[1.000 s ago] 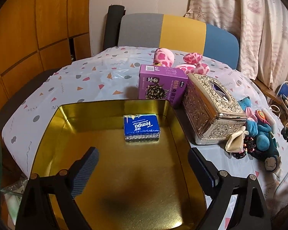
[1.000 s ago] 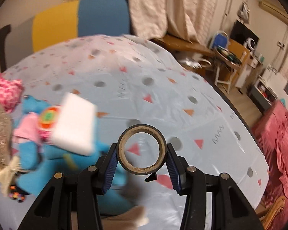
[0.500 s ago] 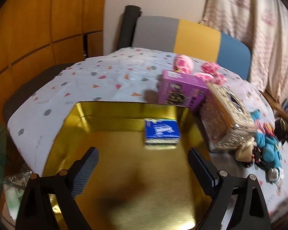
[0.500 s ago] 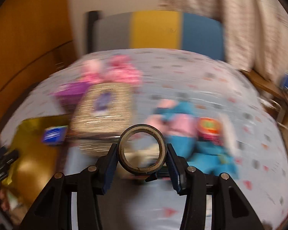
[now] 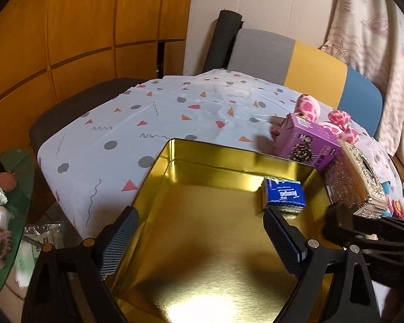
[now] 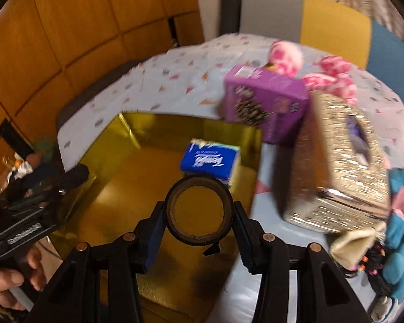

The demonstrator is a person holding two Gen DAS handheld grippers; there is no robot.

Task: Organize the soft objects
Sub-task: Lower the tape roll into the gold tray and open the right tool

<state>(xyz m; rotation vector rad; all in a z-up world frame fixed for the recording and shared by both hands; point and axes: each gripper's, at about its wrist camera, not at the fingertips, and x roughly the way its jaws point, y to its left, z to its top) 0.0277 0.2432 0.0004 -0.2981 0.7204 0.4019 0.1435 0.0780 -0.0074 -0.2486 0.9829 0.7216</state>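
Fingers of the right gripper [image 6: 199, 215] point steeply down over the gold tin tray [image 6: 115, 167], clamped on either side of a dark, round roll of tape [image 6: 199, 214] held upright. The left gripper [image 5: 202, 239] tilts down above the same shiny tray, its fingers spread wide with nothing between them. A blue tissue pack [image 5: 284, 195] lies in the tray's far corner. Beside the tray on the patterned table [image 5: 175, 113] stand a purple carton [image 5: 307, 145] and an embossed silver tissue box [image 6: 336, 167].

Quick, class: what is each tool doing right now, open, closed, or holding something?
Left tool: open, empty, above the gold tray.
Right tool: closed on a roll of tape.
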